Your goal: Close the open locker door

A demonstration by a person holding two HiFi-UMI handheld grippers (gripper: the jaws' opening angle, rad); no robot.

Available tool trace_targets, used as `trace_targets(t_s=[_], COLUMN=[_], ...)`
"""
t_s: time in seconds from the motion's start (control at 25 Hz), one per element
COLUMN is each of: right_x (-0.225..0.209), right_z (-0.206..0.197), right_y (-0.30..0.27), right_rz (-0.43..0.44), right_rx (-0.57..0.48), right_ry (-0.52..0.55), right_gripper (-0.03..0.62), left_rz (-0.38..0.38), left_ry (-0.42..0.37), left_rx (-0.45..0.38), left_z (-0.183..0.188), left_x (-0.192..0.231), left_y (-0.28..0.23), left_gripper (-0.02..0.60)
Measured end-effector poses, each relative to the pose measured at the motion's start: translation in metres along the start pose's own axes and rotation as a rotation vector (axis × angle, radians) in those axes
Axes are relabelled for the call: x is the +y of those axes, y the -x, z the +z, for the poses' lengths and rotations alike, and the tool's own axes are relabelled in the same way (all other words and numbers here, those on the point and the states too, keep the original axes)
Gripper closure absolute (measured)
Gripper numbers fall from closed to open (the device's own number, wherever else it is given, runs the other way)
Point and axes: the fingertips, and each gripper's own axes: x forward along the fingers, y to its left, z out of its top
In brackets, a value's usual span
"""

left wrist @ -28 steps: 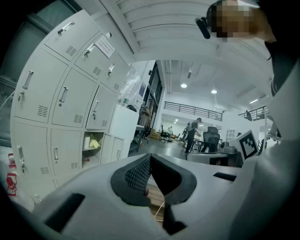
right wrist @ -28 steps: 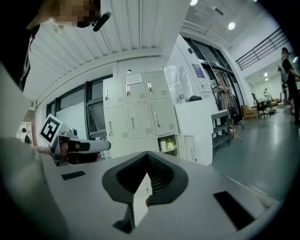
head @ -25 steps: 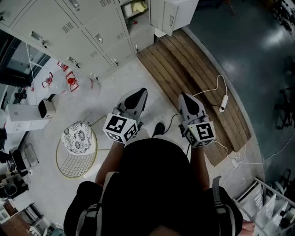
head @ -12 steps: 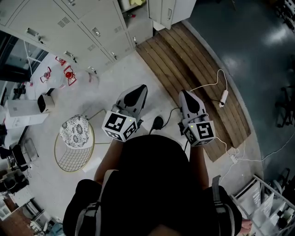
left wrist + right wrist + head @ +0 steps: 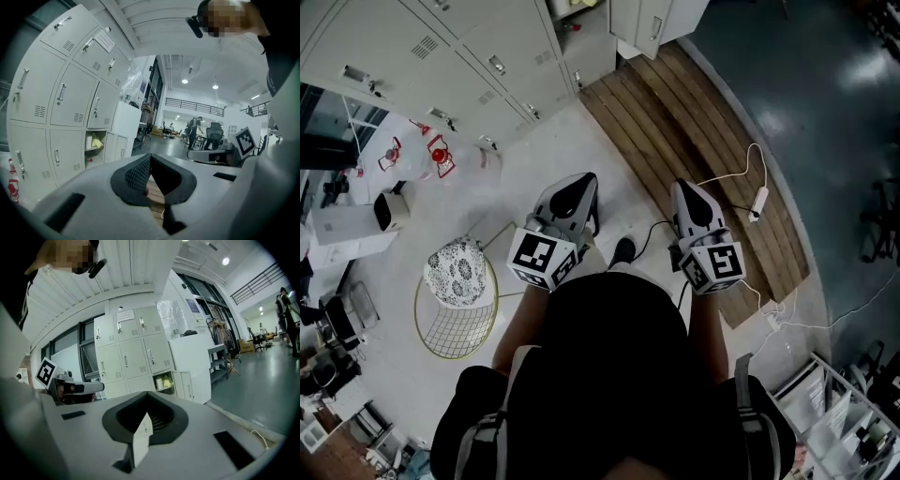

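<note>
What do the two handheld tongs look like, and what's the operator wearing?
The left tongs and right tongs match. Each has a light grey shell tapering to a point, with dark ribbed pads inside. Each also carries a rear cube with black-and-white square markers. The person wears a black top with grey shoulder straps.

Head cam looks steeply down over the person; both gripper views sit low, facing fwd, level; all three share the lockers (image 5: 469, 28).
</note>
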Motion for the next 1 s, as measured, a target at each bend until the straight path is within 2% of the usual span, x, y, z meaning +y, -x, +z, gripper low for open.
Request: trace_targets(t_s=[0.36, 0.52, 0.68, 1.0], right_x=[-0.009, -0.004, -0.003, -0.018], right_z=[0.043, 0.052, 0.05, 0.043], right_y=[-0.1, -0.141, -0.172, -0.2], right_rz=[-0.075, -0.096, -0.112, -0.158], right_rx=[-0.014, -0.022, -0.016, 0.039], right_ry=[0.052, 0.042, 0.017, -0.013], right_gripper=[0.591, 0.591, 0.591, 0.591], left_rz=[-0.046, -0.083, -0.103, -0.121], left_ry=[-0.009, -0.018, -0.022, 0.017], left_rx=[-0.044, -0.056, -0.037, 0.005], left_z=[0.046, 0.063, 0.064, 0.059], left_x=[0.095, 0.129, 0.154, 0.183], left_y=[-0.055, -0.071, -0.085, -0.106], left_gripper=[0.563, 0.563, 0.563, 0.563])
